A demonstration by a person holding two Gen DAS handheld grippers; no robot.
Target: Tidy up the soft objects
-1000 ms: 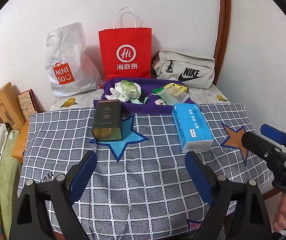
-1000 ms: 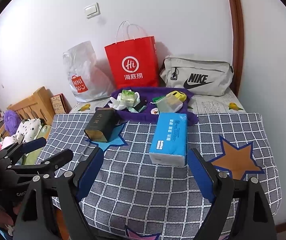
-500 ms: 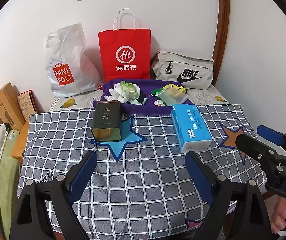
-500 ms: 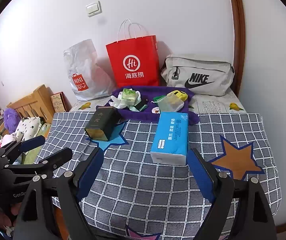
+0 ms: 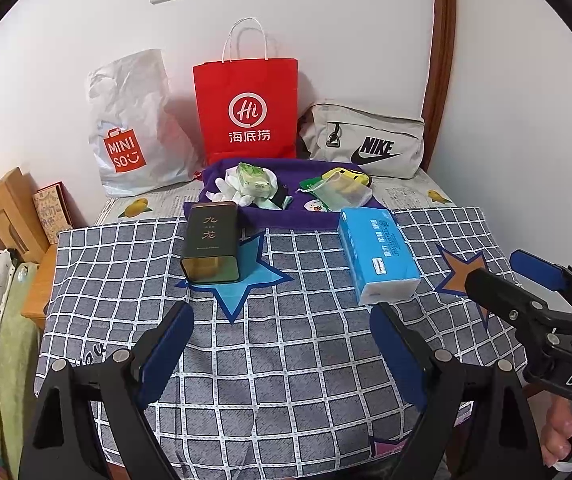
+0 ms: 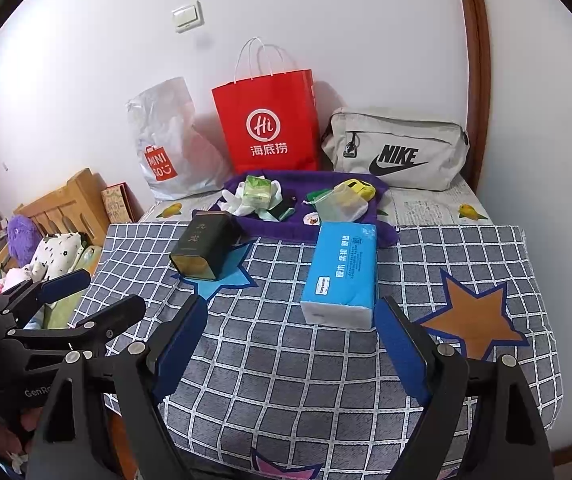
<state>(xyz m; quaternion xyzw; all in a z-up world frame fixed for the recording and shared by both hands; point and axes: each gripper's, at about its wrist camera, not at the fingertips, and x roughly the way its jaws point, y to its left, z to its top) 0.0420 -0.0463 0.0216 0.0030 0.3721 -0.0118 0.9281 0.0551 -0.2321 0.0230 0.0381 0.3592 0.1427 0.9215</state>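
Note:
A blue tissue pack (image 5: 376, 254) (image 6: 342, 272) lies on the checked cloth, right of centre. A dark tin (image 5: 211, 249) (image 6: 203, 246) lies on its side to the left, on a blue star. Behind them a purple cloth (image 5: 310, 212) (image 6: 290, 226) carries white gloves, a green packet (image 5: 252, 180) (image 6: 260, 192) and a yellow item in a clear pouch (image 5: 344, 186) (image 6: 348, 198). My left gripper (image 5: 282, 344) is open over the near cloth, empty. My right gripper (image 6: 290, 344) is open too, just short of the tissue pack.
Against the wall stand a white MINISO bag (image 5: 134, 128), a red paper bag (image 5: 248, 108) and a grey NIKE pouch (image 5: 366, 142). A wooden bed frame (image 5: 0, 216) with bedding sits left. The table (image 6: 542, 360) drops off on the right.

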